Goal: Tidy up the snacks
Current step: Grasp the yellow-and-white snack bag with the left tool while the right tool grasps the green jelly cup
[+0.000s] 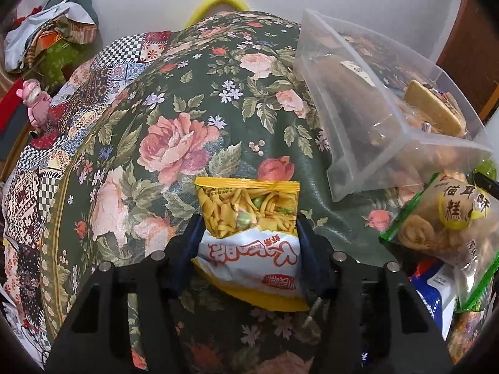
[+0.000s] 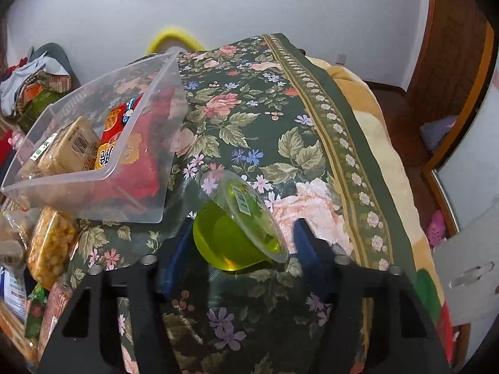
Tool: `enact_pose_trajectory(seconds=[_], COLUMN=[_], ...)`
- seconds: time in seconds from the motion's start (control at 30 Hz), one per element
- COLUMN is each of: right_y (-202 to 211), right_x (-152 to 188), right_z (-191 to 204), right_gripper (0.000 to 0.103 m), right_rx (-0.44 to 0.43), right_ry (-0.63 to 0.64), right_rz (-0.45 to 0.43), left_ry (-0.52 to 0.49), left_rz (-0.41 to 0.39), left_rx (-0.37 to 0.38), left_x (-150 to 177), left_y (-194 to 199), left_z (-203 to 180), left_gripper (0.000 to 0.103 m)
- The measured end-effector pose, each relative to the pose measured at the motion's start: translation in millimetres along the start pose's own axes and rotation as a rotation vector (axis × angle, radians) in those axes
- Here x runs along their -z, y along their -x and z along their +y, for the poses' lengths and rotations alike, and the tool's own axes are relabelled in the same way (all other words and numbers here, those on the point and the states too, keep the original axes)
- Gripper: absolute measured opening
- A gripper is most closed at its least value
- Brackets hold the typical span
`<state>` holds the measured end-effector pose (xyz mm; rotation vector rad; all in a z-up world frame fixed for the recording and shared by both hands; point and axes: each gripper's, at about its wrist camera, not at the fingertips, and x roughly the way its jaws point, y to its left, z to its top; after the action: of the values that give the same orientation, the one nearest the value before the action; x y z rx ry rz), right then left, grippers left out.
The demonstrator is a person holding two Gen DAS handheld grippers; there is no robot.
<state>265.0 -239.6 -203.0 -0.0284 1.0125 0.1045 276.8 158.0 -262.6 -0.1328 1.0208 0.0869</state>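
Snack packet, yellow and white with fried strips and green peas showing through its clear window, lies on the flowered green tablecloth between the two fingers of the left gripper. Both blue pads sit against the packet's side edges, so the left claw is closed on it. Jelly cup, green and tipped on its side with its clear lid facing up and to the right, lies on the same cloth between the fingers of the right gripper. The left pad touches the cup's rounded body; the right pad is close to the lid's rim, though whether it truly presses there cannot be told.

A clear plastic box stands on the cloth beyond both grippers, to the right in the left wrist view and to the left in the right wrist view. It holds a tan wrapped block and a red packet. Beside the box's near corner lie more snacks: a green-edged bag of brown pastries and a bag of yellow puffed corn.
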Motion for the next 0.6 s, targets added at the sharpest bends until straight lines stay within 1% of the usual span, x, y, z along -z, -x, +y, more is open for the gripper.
enact_pose_trajectory(seconds=[0.1, 0.13, 0.17, 0.27, 0.37, 0.5, 0.6], right_y=[1, 2, 3, 6, 10, 18, 25], right_x=[2, 2, 2, 2, 1, 1, 1], right_z=[2, 2, 3, 4, 2, 2, 1], right_gripper=[0.052, 0.048, 0.047, 0.046, 0.044, 0.041, 0.041], right_rx=[0.005, 0.004, 0.006, -0.006, -0.020, -0.030, -0.036], right_ry=[0.013, 0.017, 0.021, 0.018, 0.011, 0.009, 0.007], right_rz=[-0.007, -0.012, -0.016, -0.009, -0.004, -0.011, -0.018], left_ry=[0.006, 0.008, 0.012, 0.019, 0.025, 0.029, 0.032], left_rz=[-0.001, -0.001, 0.001, 0.005, 0.004, -0.013, -0.030], left_rx=[-0.017, -0.018, -0.015, -0.006, -0.003, -0.006, -0.002], left_x=[1, 2, 3, 5, 6, 5, 2], left_y=[2, 3, 4, 8, 15, 27, 38], left_z=[-1, -1, -1, 1, 2, 3, 3], left_gripper=[0.052, 0.052, 0.051, 0.050, 0.049, 0.049, 0.049])
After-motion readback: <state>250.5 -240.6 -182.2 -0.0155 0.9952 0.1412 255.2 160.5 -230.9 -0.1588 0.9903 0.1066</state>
